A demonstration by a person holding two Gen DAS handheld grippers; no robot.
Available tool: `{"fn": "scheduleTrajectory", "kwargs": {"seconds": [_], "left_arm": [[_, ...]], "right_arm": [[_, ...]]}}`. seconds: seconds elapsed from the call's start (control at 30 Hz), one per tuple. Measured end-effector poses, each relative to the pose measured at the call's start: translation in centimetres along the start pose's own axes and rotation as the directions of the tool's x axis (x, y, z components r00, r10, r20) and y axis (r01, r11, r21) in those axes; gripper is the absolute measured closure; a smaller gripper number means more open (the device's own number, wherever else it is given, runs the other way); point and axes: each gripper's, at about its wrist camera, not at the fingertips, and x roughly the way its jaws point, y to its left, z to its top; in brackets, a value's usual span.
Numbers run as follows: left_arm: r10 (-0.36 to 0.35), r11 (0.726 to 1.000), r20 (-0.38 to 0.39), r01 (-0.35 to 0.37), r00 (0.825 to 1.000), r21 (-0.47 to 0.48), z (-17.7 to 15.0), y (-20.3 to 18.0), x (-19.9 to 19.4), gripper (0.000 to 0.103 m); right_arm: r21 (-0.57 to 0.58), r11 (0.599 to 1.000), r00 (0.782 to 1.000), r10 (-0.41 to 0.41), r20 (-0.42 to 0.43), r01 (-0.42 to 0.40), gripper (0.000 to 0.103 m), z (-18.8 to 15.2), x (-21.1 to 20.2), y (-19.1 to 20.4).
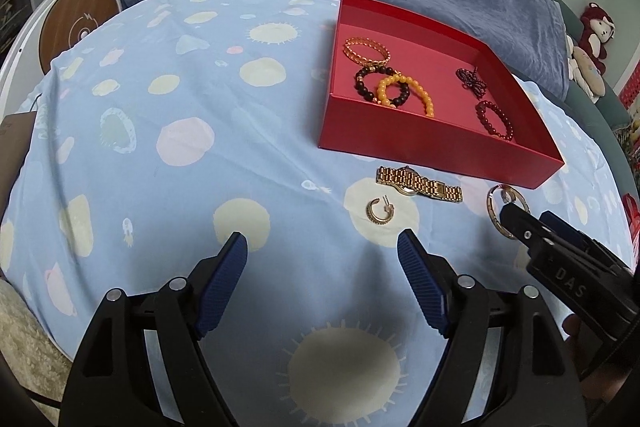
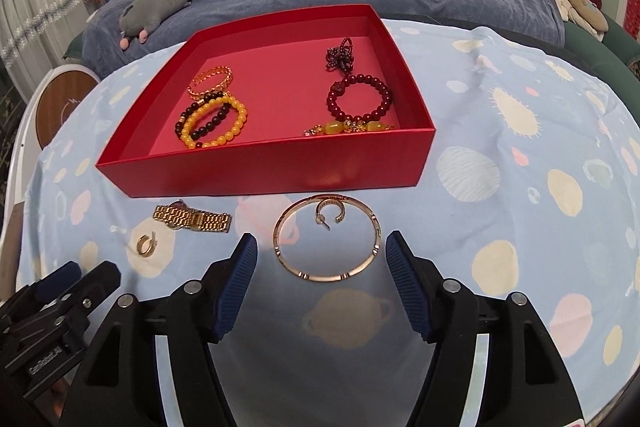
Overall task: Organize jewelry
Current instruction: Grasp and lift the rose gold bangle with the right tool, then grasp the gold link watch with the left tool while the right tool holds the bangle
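Gold bangle between open right gripper pads, red box beyond

The left gripper stood open at the bottom of the frame over the blue patterned cloth. A gold hoop earring and a gold watch lay just above it, below the red box of bracelets. The right gripper entered at lower right, partly covering a gold bangle.
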Motion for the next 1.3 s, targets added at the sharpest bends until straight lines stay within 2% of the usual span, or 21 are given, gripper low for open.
{"fn": "scheduleTrajectory", "kwargs": {"seconds": [0.4, 0.47, 0.83, 1.3], "left_arm": [[0.004, 1.0, -0.008, -0.004, 1.0, 0.004, 0.0, 0.0, 0.7, 0.029], [0.003, 1.0, -0.012, -0.003, 1.0, 0.001, 0.0, 0.1, 0.7, 0.029], [-0.005, 1.0, -0.009, 0.005, 1.0, 0.001, -0.5, -0.1, 0.2, 0.029], [-0.018, 0.999, 0.0, 0.018, 1.0, 0.027, -0.2, -1.4, 0.2, 0.029]], "right_arm": [[-0.045, 0.998, 0.999, -0.042, -0.002, 0.042, 0.038, 0.2, 1.7, 0.9], [-0.066, 0.996, 0.999, -0.053, 0.002, 0.053, 0.041, 0.2, 1.7, 1.2], [-0.013, 1.0, 1.0, -0.002, 0.025, 0.002, 0.043, -0.7, -0.6, -0.2], [0.081, 0.994, 0.998, 0.065, 0.027, -0.067, 0.042, -3.8, -4.6, -2.2]]}}
